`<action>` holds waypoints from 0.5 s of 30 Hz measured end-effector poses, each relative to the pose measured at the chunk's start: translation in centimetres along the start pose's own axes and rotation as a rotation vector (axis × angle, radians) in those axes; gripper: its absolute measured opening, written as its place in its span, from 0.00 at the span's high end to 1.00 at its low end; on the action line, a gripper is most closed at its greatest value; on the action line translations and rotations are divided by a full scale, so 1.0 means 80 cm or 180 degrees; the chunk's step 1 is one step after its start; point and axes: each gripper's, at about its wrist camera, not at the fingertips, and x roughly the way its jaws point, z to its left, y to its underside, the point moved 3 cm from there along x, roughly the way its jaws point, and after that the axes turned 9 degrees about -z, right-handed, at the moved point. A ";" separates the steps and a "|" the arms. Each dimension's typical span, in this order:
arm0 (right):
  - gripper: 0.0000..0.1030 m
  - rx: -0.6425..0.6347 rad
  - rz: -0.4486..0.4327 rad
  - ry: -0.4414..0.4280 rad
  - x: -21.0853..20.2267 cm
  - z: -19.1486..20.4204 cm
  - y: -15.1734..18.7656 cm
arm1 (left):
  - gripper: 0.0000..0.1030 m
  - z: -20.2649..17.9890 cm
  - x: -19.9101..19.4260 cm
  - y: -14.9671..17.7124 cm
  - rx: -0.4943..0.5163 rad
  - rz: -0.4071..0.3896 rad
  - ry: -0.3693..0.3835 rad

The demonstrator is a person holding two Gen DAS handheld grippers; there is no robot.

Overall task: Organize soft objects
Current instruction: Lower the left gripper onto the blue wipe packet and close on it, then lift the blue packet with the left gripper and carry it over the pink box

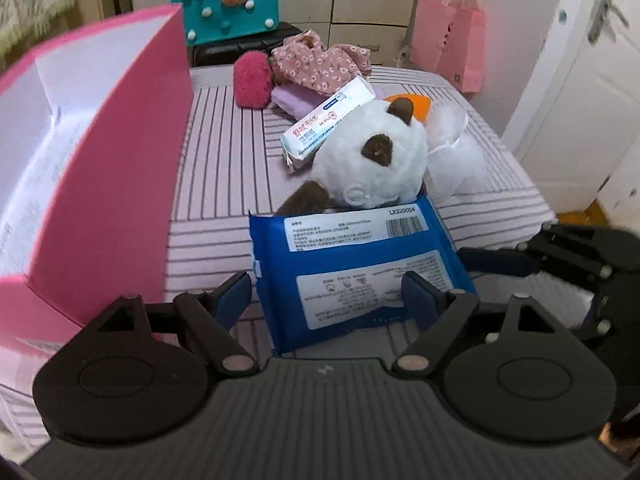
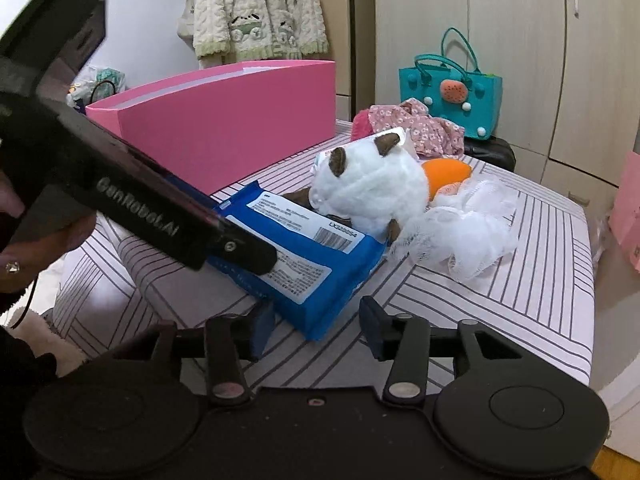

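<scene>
Left wrist view puts the left gripper point(image 1: 326, 294) right at the near end of the blue wipes pack point(image 1: 356, 268), jaws spread wide to either side of it, one pad against its right edge and the other off to the left, not clamped. From the right wrist view, the right gripper point(image 2: 316, 330) sits low at the near corner of the same pack point(image 2: 320, 264), jaws apart with the pack's corner poking between them, no squeeze there either. Across that view the left tool's black body slants down and covers much of the pack's left side.

The pack lies flat, label side up, on the striped bed cover point(image 1: 224, 184). Its far end touches the white panda plush point(image 1: 376, 160), which lies on its side and blocks the way straight ahead. Leaning on the panda's head is a white tissue packet point(image 1: 326, 120), tilted. Just right of the panda spreads a white mesh bath puff point(image 2: 472, 232), with an orange soft piece point(image 2: 446, 178) tucked behind.

To the left stands the open pink box point(image 1: 112, 184), its tall wall close beside the pack. Farther back a fuzzy red item point(image 1: 251, 84), a folded lilac cloth point(image 1: 298, 102) and a floral garment point(image 1: 320, 64) are heaped together. Behind them a teal bag point(image 1: 226, 4) rests on a black case, and a pink paper bag point(image 1: 452, 44) stands by the wall.
</scene>
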 end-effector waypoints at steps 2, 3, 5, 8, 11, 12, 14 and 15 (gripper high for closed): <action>0.45 -0.0006 -0.0041 -0.0039 0.002 0.001 0.001 | 0.25 0.005 0.004 0.002 -0.0169 0.0024 0.0080; 0.44 0.0002 -0.0077 -0.0053 0.004 0.001 0.002 | 0.26 0.006 0.006 0.003 -0.0219 0.0030 0.0124; 0.35 0.0005 -0.0187 -0.0059 0.009 0.004 0.004 | 0.33 0.003 0.006 0.007 -0.0157 -0.0038 0.0120; 0.32 0.0036 -0.0295 0.0012 0.015 0.012 0.007 | 0.39 -0.003 0.002 0.011 -0.0088 -0.0171 0.0094; 0.32 0.0102 -0.0307 0.0048 0.016 0.017 0.005 | 0.41 -0.008 -0.005 0.013 0.0024 -0.0243 0.0048; 0.33 0.0121 -0.0292 0.0064 0.017 0.017 0.004 | 0.42 -0.007 -0.006 0.013 0.0028 -0.0254 0.0050; 0.39 0.0180 -0.0282 0.0089 0.018 0.017 0.001 | 0.44 -0.006 -0.007 0.013 0.0011 -0.0267 0.0061; 0.40 0.0232 -0.0288 0.0087 0.018 0.016 0.000 | 0.45 -0.006 -0.008 0.013 0.0018 -0.0277 0.0063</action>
